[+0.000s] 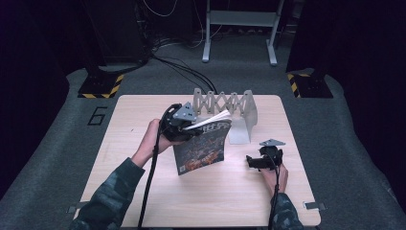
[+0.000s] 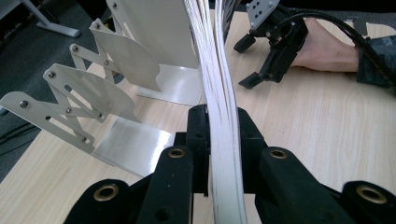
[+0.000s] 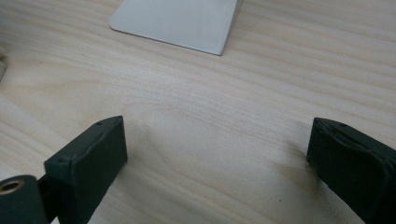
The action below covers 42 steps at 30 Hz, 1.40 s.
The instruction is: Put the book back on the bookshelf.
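Observation:
A magazine (image 1: 201,148) with a dark, colourful cover stands on its lower edge on the wooden table (image 1: 215,201), leaning a little. My left gripper (image 1: 184,125) is shut on its upper left part, near the spine. In the left gripper view the white page edges (image 2: 219,93) run up between the two black jaws of my left gripper (image 2: 218,121), which press on them. My right gripper (image 1: 256,162) rests low on the table to the right of the magazine, open, with nothing between its jaws. Bare wood shows between the spread jaws of my right gripper (image 3: 217,144).
A white metal expanding rack (image 1: 225,103) with upright dividers stands at the table's far edge, just behind the magazine; its dividers (image 2: 93,93) and a flat base plate (image 3: 177,21) show close up. Black cables cross the floor beyond the table.

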Each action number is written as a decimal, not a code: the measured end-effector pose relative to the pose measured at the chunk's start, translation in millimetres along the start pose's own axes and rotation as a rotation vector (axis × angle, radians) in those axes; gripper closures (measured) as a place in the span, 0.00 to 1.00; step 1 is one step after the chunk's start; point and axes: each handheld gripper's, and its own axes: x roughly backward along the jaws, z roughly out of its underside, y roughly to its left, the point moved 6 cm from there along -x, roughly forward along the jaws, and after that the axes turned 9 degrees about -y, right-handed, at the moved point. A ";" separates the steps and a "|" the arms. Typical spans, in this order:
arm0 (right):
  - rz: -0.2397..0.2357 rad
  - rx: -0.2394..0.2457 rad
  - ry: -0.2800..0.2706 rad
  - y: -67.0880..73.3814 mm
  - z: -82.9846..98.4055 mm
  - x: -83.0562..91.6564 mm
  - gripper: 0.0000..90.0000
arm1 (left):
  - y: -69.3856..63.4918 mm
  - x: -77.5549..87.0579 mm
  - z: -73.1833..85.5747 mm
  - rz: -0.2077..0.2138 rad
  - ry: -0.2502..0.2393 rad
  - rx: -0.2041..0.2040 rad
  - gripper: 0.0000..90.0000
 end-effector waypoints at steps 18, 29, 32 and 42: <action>0.009 -0.008 -0.007 -0.5 0.1 0.3 0.07 | -10.1 1.3 -5.9 -0.002 0.039 -0.051 0.91; 0.013 -0.013 -0.010 -0.6 -0.2 0.0 0.07 | -8.9 4.7 -11.8 0.001 0.059 -0.041 0.91; 0.014 -0.012 -0.007 -0.6 -0.1 0.0 0.07 | -7.4 5.8 -12.6 -0.007 0.064 -0.036 0.91; 0.015 -0.012 -0.007 -0.8 -0.2 -0.1 0.07 | 6.2 12.0 -18.5 -0.049 0.054 0.011 0.91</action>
